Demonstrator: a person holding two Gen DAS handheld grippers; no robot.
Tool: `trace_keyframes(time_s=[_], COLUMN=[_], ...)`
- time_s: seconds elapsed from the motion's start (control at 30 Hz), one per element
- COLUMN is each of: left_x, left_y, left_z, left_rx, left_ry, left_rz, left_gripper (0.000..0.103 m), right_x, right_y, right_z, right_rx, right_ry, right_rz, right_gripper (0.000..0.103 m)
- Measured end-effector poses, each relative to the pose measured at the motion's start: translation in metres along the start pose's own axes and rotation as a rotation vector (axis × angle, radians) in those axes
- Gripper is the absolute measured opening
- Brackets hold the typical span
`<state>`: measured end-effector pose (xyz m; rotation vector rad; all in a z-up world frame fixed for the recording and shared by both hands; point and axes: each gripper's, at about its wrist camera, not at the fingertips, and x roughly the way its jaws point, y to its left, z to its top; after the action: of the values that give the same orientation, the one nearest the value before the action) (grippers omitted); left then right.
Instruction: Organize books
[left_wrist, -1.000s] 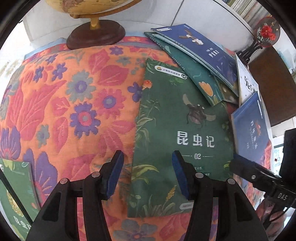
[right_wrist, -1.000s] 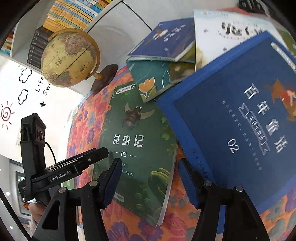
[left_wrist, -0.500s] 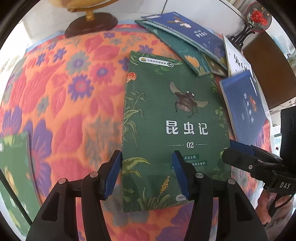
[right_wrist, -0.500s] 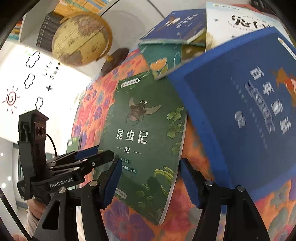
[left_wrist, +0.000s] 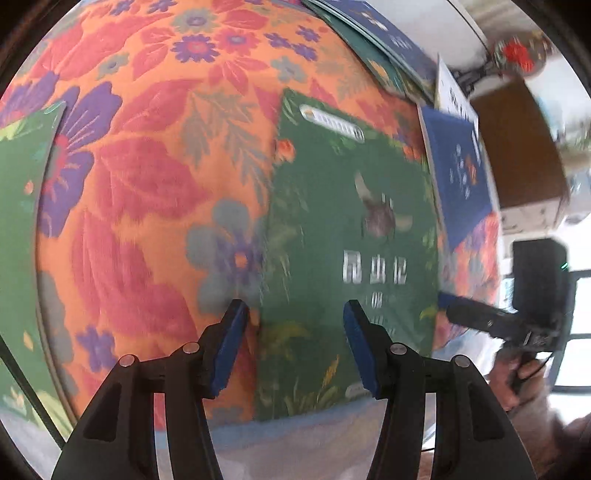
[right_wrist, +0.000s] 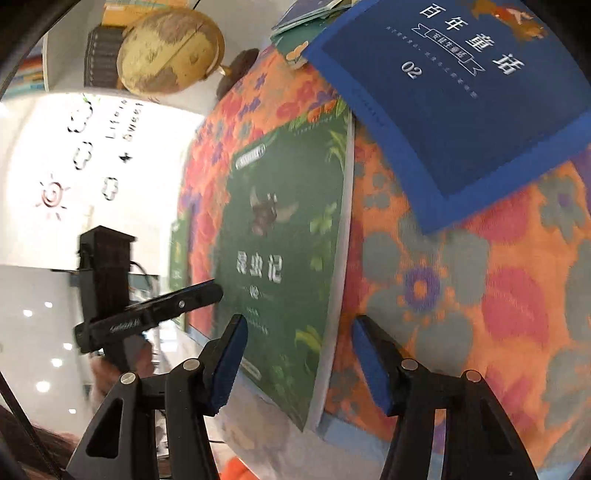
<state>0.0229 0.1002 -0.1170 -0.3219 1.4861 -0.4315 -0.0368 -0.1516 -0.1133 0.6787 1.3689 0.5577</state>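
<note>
A green book with a beetle on its cover (left_wrist: 351, 240) (right_wrist: 284, 240) lies flat on the flowered cloth (left_wrist: 147, 184), its bottom end at the table's near edge. My left gripper (left_wrist: 293, 314) stands open over the book's lower left edge and holds nothing. Over the book's lower right edge, my right gripper (right_wrist: 300, 325) has its jaws closing; the white page edge runs between them, but the pads do not press it. A blue book (right_wrist: 454, 92) (left_wrist: 458, 177) lies to the right, at the green book's top corner.
A second green book (left_wrist: 22, 184) lies at the cloth's left edge. More books (left_wrist: 380, 40) are piled at the back right, and a globe (right_wrist: 170, 51) stands at the back. The table's near edge (right_wrist: 332, 424) is just below the grippers. Each view shows the other gripper (left_wrist: 476, 317) (right_wrist: 207, 291).
Both grippers have drawn back toward the table's near edge. The green book has slid that way too, out from under the blue book. The right jaws have narrowed slightly.
</note>
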Motion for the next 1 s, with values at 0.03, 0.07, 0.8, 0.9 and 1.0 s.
trace_keyframes(time_s=[0.03,0.07,0.8,0.9,1.0], left_x=[0.001,0.001,0.002,0.002,0.000], left_y=[0.002,0.003,0.021,0.025,0.043], left_z=[0.005,0.010,0.034,0.031,0.030], left_rx=[0.000,0.004,0.004,-0.015,-0.066], left_ry=[0.004,0.011,0.036,0.015,0.003], left_rz=[-0.013,-0.025,-0.102,-0.127,-0.215], left_gripper=[0.052,0.051,0.026,0.026,0.026], right_x=[0.001,0.000,0.014,0.015,0.015], right_y=[-0.001,-0.003,-0.012,-0.016,-0.016], right_z=[0.004,0.006,0.040,0.042,0.042], right_rx=[-0.013,-0.023,-0.026,-0.003,-0.003], right_ry=[0.005,0.008,-0.009,-0.007,-0.009], right_rz=[0.015,0.023,0.062,0.068,0.067], right_gripper=[0.056,0.055,0.011,0.010,0.010])
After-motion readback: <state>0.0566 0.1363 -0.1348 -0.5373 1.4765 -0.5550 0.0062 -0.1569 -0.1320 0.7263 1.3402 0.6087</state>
